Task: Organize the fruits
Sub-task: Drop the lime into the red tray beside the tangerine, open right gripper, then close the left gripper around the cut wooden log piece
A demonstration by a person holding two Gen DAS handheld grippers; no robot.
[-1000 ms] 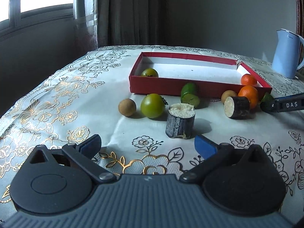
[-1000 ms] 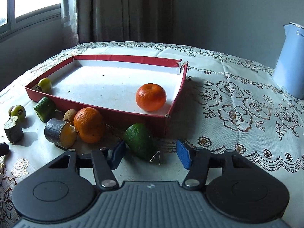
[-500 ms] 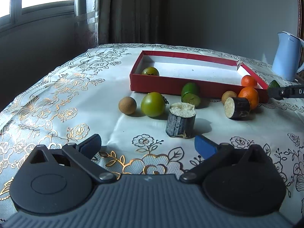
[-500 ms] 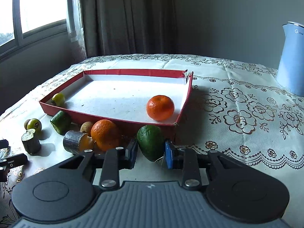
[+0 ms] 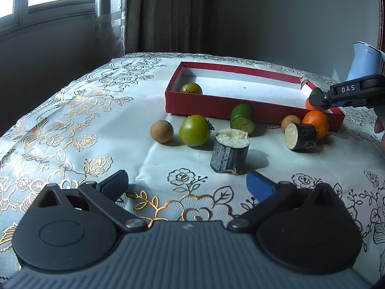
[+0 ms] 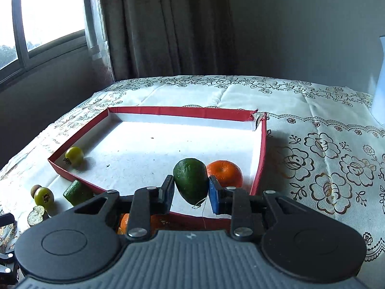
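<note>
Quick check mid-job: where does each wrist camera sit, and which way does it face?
Left wrist: on the open left gripper, low over the tablecloth, facing loose fruit and the red box.
Right wrist: on the right gripper, above the box's near wall, holding a green avocado.
Shared: box, avocado, right gripper.

"DAS" on right gripper (image 5: 322, 99) arm

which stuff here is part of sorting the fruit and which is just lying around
Part of the job:
- avocado, gripped by the right gripper over the red box
- oranges
- green tomatoes
- longans
- cucumber piece
- sugarcane pieces
- left gripper, open

Lying about:
- blue kettle
- curtain
</note>
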